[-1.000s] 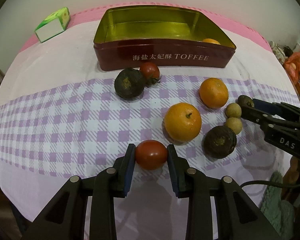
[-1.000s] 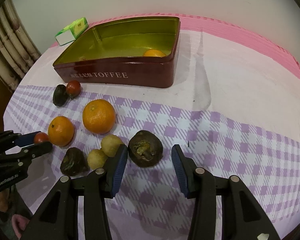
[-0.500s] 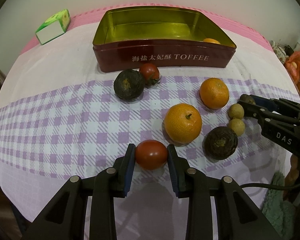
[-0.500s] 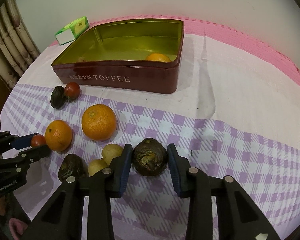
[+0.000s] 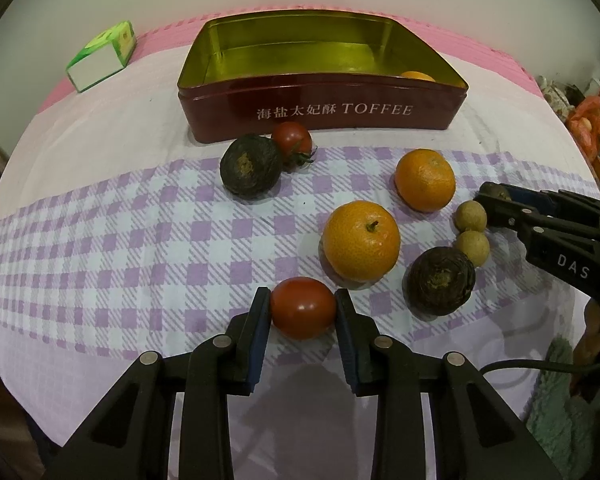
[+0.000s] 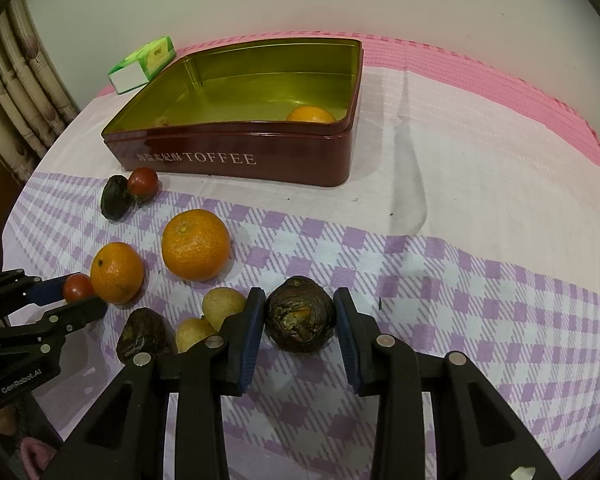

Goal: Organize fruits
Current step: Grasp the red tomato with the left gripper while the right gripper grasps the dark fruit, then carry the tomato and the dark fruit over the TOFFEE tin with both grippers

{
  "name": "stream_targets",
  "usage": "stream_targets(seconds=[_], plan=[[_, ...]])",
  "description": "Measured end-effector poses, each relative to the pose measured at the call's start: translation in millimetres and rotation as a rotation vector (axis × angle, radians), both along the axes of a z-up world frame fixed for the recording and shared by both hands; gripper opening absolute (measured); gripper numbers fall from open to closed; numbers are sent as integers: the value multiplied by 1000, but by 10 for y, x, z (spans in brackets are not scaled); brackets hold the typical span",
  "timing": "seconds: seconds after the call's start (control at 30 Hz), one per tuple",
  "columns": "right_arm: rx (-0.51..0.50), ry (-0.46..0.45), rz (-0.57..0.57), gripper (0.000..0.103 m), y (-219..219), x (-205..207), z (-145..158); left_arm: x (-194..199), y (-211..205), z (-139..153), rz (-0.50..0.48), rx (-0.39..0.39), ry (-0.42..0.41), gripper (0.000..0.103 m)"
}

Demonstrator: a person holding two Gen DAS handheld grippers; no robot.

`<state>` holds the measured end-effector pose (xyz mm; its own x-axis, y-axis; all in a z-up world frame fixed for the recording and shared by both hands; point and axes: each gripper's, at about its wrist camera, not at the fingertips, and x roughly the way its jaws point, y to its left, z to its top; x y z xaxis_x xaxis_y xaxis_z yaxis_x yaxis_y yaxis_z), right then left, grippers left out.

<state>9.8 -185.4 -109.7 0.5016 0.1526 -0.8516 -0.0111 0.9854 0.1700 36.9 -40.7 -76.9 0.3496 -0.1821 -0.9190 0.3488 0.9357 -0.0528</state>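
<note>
We have both tongs loaded at once. The left tongs (image 5: 303, 312) are closed down on a red tomato (image 5: 303, 307), pads pressed against both its sides, low on the checked tablecloth (image 5: 140, 232) at the near edge of the worktop. The right tongs (image 6: 299, 320) are clamped on a dark, wrinkled fruit (image 6: 300, 314) — possibly a passion fruit, we cannot say for sure — with two small pale longans (image 6: 224, 302) just beside the left pad.

The goal sits at the back: the red toffee tin (image 6: 236, 158), open, with one orange (image 6: 311, 114) already in its far right corner.

To do this lift well, we judge it best to raise each fruit straight up before carrying it. The tomato sits close to a big orange (image 5: 362, 240), and a sideways drag could set it rolling. The same goes on the right, where the longans look ready to scatter at a nudge.

We keep the squeeze gentle on the tomato — its skin looks soft — and clear the tin's front wall fully before lowering and letting go over bare gold floor, away from the orange inside.
</note>
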Motion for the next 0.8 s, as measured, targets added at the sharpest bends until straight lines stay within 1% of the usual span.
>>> stream_targets(seconds=[0.27,0.57,0.8], plan=[[5,-4,-5,32,-19,-2,2,27,74,16,2,-33,5,32],[19,-9,-17,32,-83,2,30,119,245,106,29,-70,10,32],[26,-24,-22,32,-92,13,99,190,339,254,35,-83,-26,32]])
